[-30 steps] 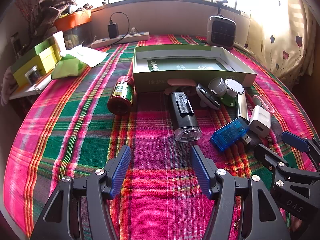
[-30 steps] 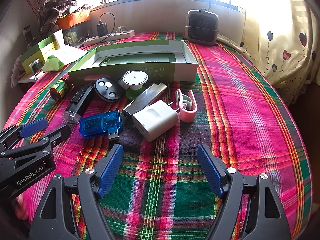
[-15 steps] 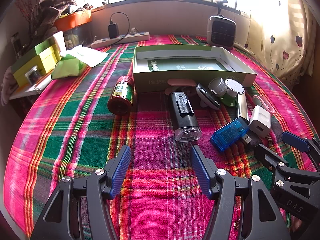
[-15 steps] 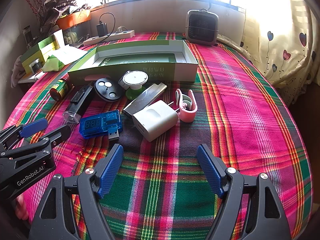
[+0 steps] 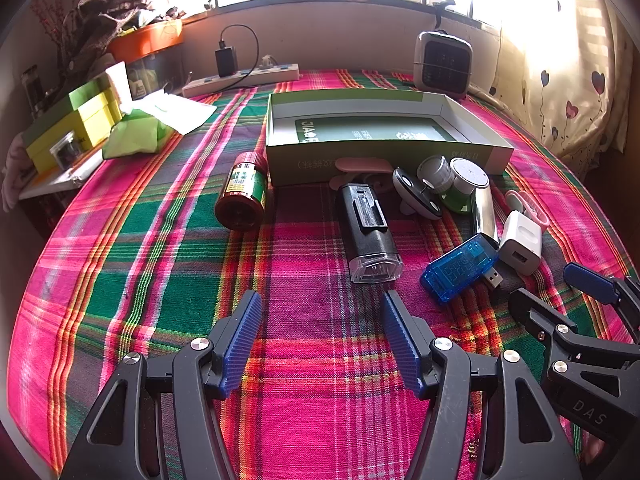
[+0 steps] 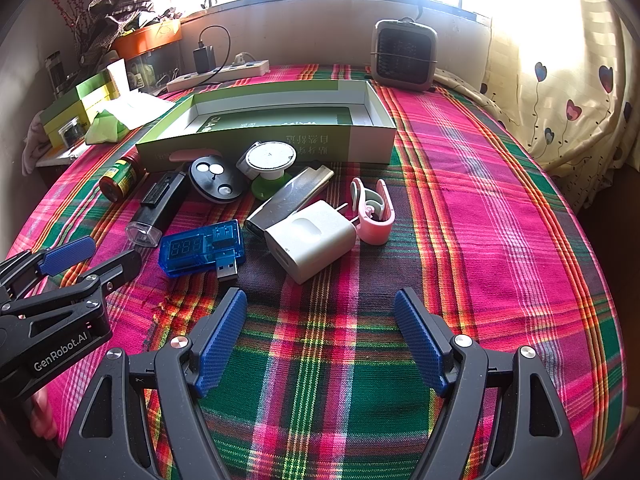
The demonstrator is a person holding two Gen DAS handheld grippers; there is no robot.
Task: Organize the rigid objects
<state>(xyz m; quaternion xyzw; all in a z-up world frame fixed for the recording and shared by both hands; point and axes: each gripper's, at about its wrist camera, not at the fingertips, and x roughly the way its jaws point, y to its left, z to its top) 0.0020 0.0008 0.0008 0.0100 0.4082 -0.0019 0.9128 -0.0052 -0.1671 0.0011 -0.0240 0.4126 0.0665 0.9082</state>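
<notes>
An open green box (image 5: 384,128) (image 6: 272,120) lies on the plaid cloth. In front of it lie a brown bottle (image 5: 242,194) (image 6: 118,176), a black flashlight (image 5: 368,232) (image 6: 158,208), a black oval remote (image 6: 216,178), a white round puck on a green base (image 6: 270,160), a silver bar (image 6: 288,198), a white charger (image 6: 310,236) (image 5: 520,246), a pink clip (image 6: 374,212) and a blue USB meter (image 6: 202,248) (image 5: 460,266). My left gripper (image 5: 320,340) is open and empty, just short of the flashlight. My right gripper (image 6: 320,340) is open and empty, just short of the charger.
A small heater (image 6: 404,56) stands behind the box. A power strip (image 5: 240,80) lies at the back. Green and yellow boxes (image 5: 72,128) and a green packet (image 5: 136,136) sit at the far left. A curtain (image 6: 560,80) hangs on the right.
</notes>
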